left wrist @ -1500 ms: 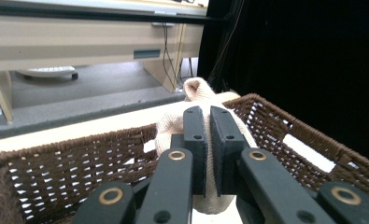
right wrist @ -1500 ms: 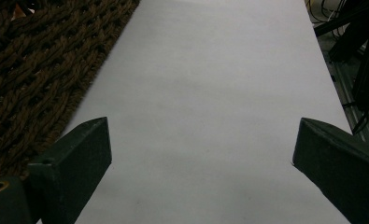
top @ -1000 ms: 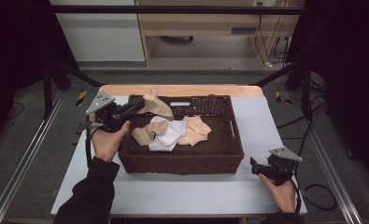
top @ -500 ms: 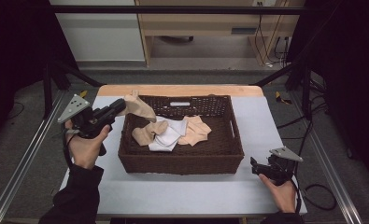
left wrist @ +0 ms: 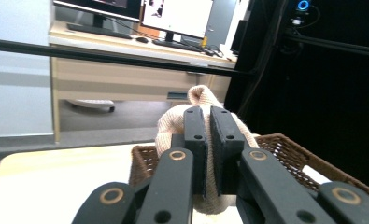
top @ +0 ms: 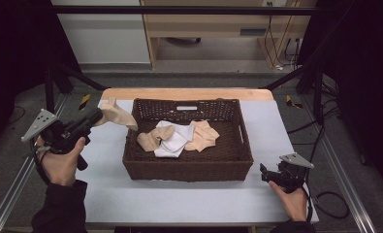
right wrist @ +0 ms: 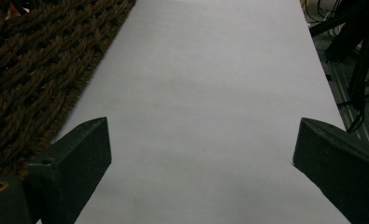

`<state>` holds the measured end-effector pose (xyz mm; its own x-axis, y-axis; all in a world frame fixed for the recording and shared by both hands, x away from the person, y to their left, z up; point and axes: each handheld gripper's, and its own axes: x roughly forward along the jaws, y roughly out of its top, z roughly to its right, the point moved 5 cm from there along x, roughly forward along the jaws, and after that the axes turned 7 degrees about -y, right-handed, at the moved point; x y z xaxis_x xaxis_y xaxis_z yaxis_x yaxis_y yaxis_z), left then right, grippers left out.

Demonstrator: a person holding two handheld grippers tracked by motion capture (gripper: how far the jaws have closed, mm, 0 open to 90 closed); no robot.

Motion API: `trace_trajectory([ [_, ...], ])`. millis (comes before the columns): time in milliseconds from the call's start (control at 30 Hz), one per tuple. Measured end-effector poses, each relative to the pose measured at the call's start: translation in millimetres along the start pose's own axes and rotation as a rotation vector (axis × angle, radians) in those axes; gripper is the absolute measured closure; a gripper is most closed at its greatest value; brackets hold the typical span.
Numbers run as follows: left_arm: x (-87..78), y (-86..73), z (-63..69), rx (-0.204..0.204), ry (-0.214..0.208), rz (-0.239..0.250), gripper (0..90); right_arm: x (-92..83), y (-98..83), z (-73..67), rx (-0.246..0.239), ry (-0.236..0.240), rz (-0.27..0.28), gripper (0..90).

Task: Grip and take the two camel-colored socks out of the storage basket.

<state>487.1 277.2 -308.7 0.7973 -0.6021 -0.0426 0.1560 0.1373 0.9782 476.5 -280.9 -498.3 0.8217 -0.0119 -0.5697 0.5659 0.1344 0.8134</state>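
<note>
Left tongs [top: 98, 116] clamp a limp beige sock [top: 115, 113] above the surface [top: 179, 199] beside the basket [top: 189, 167], light, probably stretchy fabric best pinched at a bunched fold, while right tongs [top: 263, 173] rest apart, empty.

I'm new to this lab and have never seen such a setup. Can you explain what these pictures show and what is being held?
A person sits at a table with a hand-held two-jaw gripper in each hand. The high view looks down from above; the other two views come from cameras riding on each gripper. On the table stands a brown wicker basket holding beige and white socks. The left gripper is shut on a beige sock, held over the table just left of the basket; its own view shows the sock pinched between the jaws. The right gripper rests open by the basket's right side, holding nothing.
</note>
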Motion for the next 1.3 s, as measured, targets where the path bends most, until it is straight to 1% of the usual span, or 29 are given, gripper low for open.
trace_trajectory([
  [33, -5.7, -1.9, -4.4, -0.002, 0.012, 0.002, 85.3, 0.0, 0.0, -0.1, -0.001, 0.001, 0.0, 4.7],
  [67, -5.7, -1.9, -4.4, -0.002, 0.012, 0.002, 85.3, 0.0, 0.0, -0.1, -0.001, 0.001, 0.0, 4.7],
  [100, -11.8, -4.2, -9.5, -0.004, 0.027, 0.007, 85.3, -0.1, 0.0, -0.1, 0.0, 0.001, 0.001, 4.7],
  [133, -11.8, -4.2, -9.5, -0.004, 0.027, 0.007, 85.3, -0.1, -0.1, 0.0, 0.0, 0.0, 0.0, 4.7],
  [200, -17.4, -7.1, -15.2, -0.013, 0.041, 0.009, 85.3, -0.1, -0.2, 0.2, 0.0, 0.0, 0.0, 4.7],
  [233, -22.3, -10.4, -21.1, -0.021, 0.058, 0.011, 85.3, 0.0, -0.2, 0.1, 0.0, 0.0, -0.001, 4.7],
  [333, -27.5, -14.6, -29.3, -0.024, 0.09, 0.001, 85.3, -0.1, -0.1, -0.1, 0.0, 0.0, 0.0, 4.7],
  [400, -29.1, -16.0, -31.4, -0.025, 0.097, -0.003, 85.3, -0.4, -0.1, -0.1, -0.001, 0.001, 0.001, 4.7],
  [433, -31.7, -19.5, -35.5, -0.02, 0.12, -0.013, 85.3, -1.2, 0.1, -0.2, 0.002, 0.003, 0.004, 4.8],
  [467, -33.0, -21.8, -37.5, -0.021, 0.13, -0.021, 85.3, -1.4, 0.1, 0.0, 0.003, 0.004, 0.005, 4.8],
  [533, -33.8, -24.5, -39.3, -0.026, 0.133, -0.028, 85.3, -1.5, 0.1, 0.2, 0.004, 0.003, 0.006, 4.8],
  [667, -35.1, -36.2, -45.7, -0.02, 0.161, -0.07, 85.3, -1.9, 0.3, 0.3, 0.001, 0.005, 0.01, 4.8],
  [700, -34.9, -42.1, -48.4, -0.023, 0.166, -0.093, 85.3, -2.2, 0.3, 0.4, 0.002, 0.005, 0.01, 4.8],
  [733, -34.9, -42.1, -48.4, -0.023, 0.166, -0.093, 85.3, -2.2, 0.3, 0.4, 0.002, 0.005, 0.01, 4.8],
  [767, -35.6, -49.6, -52.3, -0.021, 0.18, -0.117, 85.3, -2.5, 0.4, 0.5, 0.005, 0.006, 0.01, 4.8],
  [800, -35.6, -49.6, -52.3, -0.021, 0.18, -0.117, 85.3, -2.5, 0.4, 0.5, 0.005, 0.006, 0.01, 4.8],
  [833, -36.4, -53.4, -54.3, -0.023, 0.185, -0.13, 85.3, -2.5, 0.0, 0.4, 0.006, 0.006, 0.007, 4.8],
  [933, -37.7, -66.2, -60.4, -0.037, 0.203, -0.168, 85.3, -2.6, -0.1, 0.2, 0.0, 0.003, 0.008, 4.8],
  [967, -37.0, -73.9, -64.4, -0.047, 0.214, -0.193, 85.3, -2.7, -0.4, 0.1, -0.001, 0.002, 0.007, 4.8],
  [1000, -37.0, -73.9, -64.4, -0.047, 0.214, -0.193, 85.3, -2.7, -0.4, 0.1, -0.001, 0.002, 0.007, 4.8],
  [1033, -35.0, -81.3, -66.4, -0.049, 0.218, -0.223, 85.3, -2.8, -0.8, 0.3, -0.003, 0.002, 0.006, 4.8],
  [1067, -35.0, -81.3, -66.4, -0.049, 0.218, -0.223, 85.3, -2.8, -0.8, 0.3, -0.003, 0.002, 0.006, 4.8],
  [1100, -31.5, -90.0, -66.5, -0.043, 0.216, -0.26, 85.3, -2.6, -1.3, 0.4, -0.002, 0.0, 0.003, 4.8],
  [1133, -31.5, -90.0, -66.5, -0.043, 0.216, -0.26, 85.3, -2.6, -1.3, 0.4, -0.002, 0.0, 0.003, 4.8],
  [1233, -25.6, -107.1, -66.4, -0.039, 0.222, -0.331, 85.2, -2.6, -2.0, 0.5, -0.009, -0.001, 0.002, 4.9],
  [1267, -25.6, -107.1, -66.4, -0.039, 0.222, -0.331, 85.3, -2.6, -2.0, 0.5, -0.009, -0.001, 0.002, 4.9],
  [1300, -24.9, -111.6, -66.7, -0.034, 0.228, -0.351, 85.3, -2.7, -2.0, 0.2, -0.008, 0.0, 0.002, 4.9],
])
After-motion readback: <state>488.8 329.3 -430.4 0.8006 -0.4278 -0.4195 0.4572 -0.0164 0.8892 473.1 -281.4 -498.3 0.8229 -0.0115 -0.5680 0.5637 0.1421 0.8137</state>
